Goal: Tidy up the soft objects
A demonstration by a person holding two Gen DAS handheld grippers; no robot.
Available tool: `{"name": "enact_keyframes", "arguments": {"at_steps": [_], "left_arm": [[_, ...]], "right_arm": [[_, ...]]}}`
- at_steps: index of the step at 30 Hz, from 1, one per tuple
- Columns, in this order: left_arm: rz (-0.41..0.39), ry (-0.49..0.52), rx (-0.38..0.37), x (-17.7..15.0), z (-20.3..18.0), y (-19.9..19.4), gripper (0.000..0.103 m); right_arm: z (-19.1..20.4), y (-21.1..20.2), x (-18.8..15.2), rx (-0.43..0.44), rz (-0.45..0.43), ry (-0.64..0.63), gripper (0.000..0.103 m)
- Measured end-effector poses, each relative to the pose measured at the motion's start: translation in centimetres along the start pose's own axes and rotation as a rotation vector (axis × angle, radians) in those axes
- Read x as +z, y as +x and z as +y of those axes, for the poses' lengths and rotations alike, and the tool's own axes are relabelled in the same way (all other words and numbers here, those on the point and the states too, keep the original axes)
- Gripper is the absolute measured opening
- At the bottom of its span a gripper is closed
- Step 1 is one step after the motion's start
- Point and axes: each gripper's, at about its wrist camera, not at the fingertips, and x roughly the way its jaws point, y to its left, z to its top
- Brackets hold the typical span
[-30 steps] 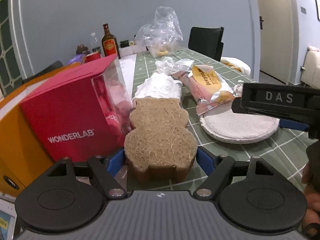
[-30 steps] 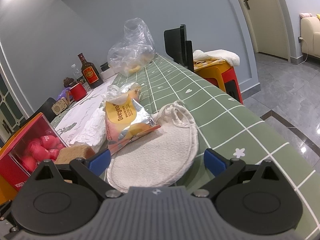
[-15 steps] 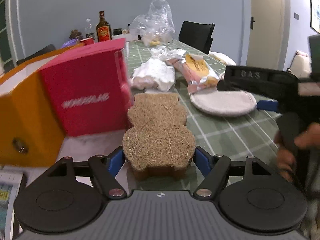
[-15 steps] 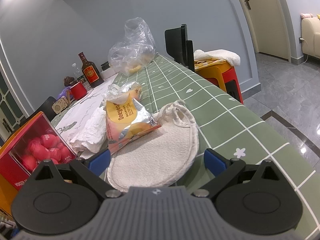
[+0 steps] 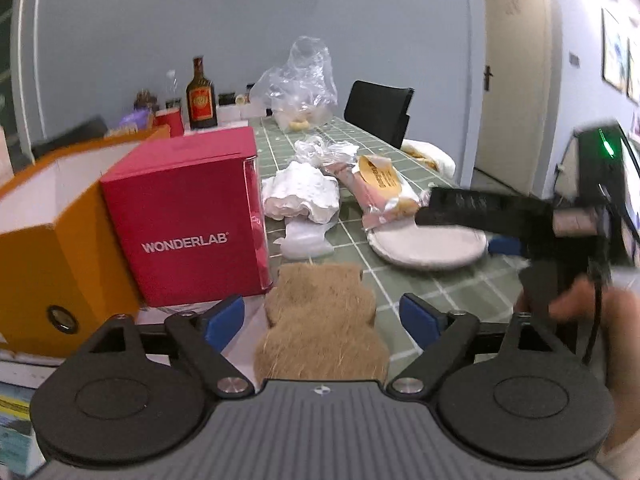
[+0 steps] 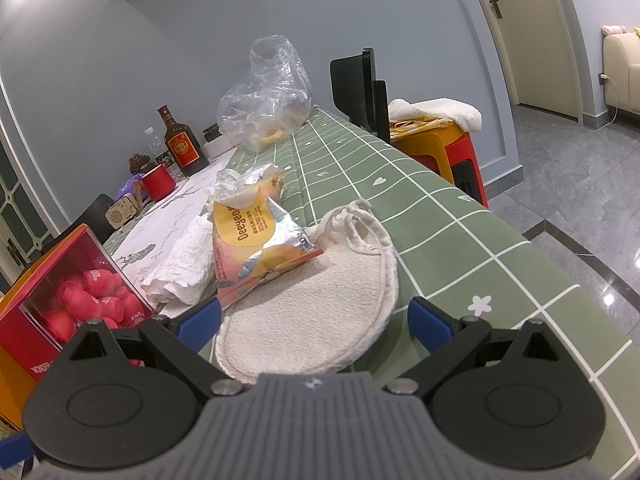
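We see the left tongs [image 5: 322,316] released, their blue fingertips [image 5: 224,314] standing clear on either side of the brown bear-shaped coir scrubber [image 5: 322,326]; the jaws have just been opening, with the scrubber lying between them untouched on the green checked tabletop [image 5: 432,292], just beside the red WONDERLAB box [image 5: 188,216]. Behind it lie a crumpled white cloth [image 5: 300,194] and a yellow-and-pink snack bag [image 5: 380,190] overlapping a round off-white terry pad [image 5: 432,246]. Our right tongs [image 6: 316,320] are released too, spread wide around the near edge of that pad [image 6: 316,312], without touching it. An orange box [image 5: 52,248] stands left of the red one.
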Motion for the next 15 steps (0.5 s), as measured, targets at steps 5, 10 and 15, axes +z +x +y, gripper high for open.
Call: {"name": "enact_keyframes", "arguments": {"at_steps": [5, 10, 15], "left_arm": [[0.096, -0.017, 0.002, 0.3, 0.0, 3.0, 0.103], [0.136, -0.031, 0.027, -0.4, -0.2, 5.4, 0.103], [0.105, -0.025, 0.03, -0.9, -0.2, 5.7, 0.094]], "right_arm": [[0.1, 0.0, 0.0, -0.001, 0.0, -0.001, 0.098], [0.0, 0.0, 0.0, 0.0, 0.001, -0.001, 0.098], [0.2, 0.1, 0.0, 0.005, 0.007, -0.011, 0.1]]}}
